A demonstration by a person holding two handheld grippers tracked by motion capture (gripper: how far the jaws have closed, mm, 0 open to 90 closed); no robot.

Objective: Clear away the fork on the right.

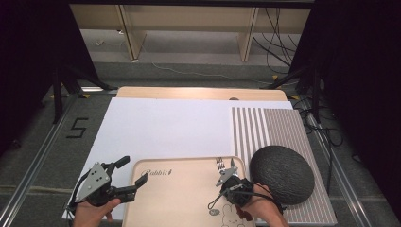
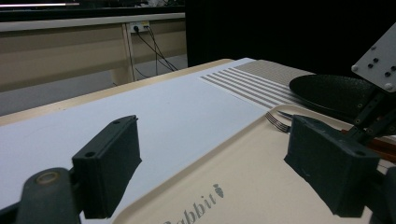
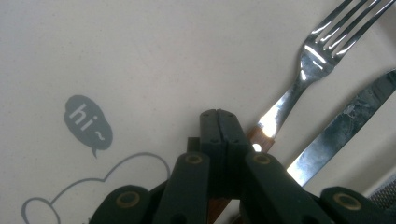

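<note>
On the table right in front of me sits a cream tray (image 1: 179, 198) with "Rabbit" printed along its far edge plus a little carrot mark after the word. Nearer my side there's a line-drawn bunny with a grey speech bubble that reads "hi~", easy to read in the right gripper view.

My right gripper (image 3: 218, 122) has its 2 jaws pressed flat together with nothing between them, and it hovers over the tray just beside the fork (image 3: 303, 79). That fork has a brownish wooden handle and lies on the tray, tines pointing away from me. A knife (image 3: 345, 126) lies right next to it, roughly parallel, not touching as far as I can see.

My left gripper (image 1: 126, 174) is spread wide at the tray's left edge, 1 jaw over the white sheet (image 1: 165, 127) and 1 over the tray, gripping nothing.

Off to the right, a dark round bowl-like thing (image 1: 282, 174) rests on a striped placemat (image 1: 279, 125). Down on the floor at left there's a "5" (image 1: 77, 128) marked in black tape.
</note>
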